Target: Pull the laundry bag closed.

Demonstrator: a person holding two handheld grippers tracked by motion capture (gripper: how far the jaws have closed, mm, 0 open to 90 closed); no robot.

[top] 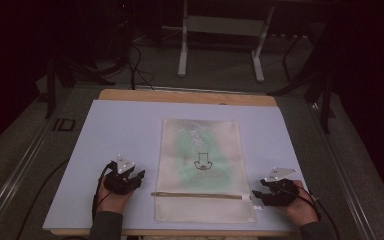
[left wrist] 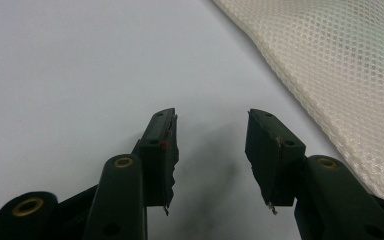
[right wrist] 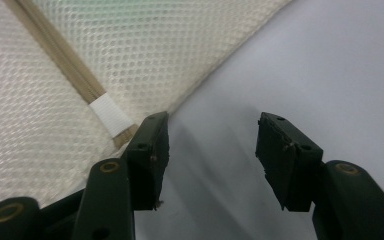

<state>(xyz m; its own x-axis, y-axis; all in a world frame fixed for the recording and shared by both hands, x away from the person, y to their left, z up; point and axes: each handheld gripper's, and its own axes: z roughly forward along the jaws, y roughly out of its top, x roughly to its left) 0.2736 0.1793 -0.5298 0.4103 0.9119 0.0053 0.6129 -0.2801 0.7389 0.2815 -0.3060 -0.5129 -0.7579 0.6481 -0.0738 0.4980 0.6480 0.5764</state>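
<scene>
Pale blue mat [top: 120, 130] covers most of the table [top: 130, 94], and on it, toward the near edge and a little right of the middle, lies the mesh bag [top: 200, 150], flat, its long axis running from the near edge toward the far edge. Across the bag, close to its near end, the zipper [top: 200, 194] runs left to right, so it lies straight along the line between my two hands. Its white end tab [right wrist: 111, 115] sits at the bag's right edge, just beside my right gripper [top: 266, 192]; in the right gripper view the tab is touching distance from the inner jaw, up and to the left of it. That jaw pair stands wide apart with only bare mat between.

My left gripper [top: 134, 179] rests near the bag's left edge, a clear strip of mat between them; the mesh lies off to its right in the left gripper view. Its jaws are spread too, holding nothing.

I judge the right hand is the nearer one for the zipper's end, and must swing inward to meet it.
</scene>
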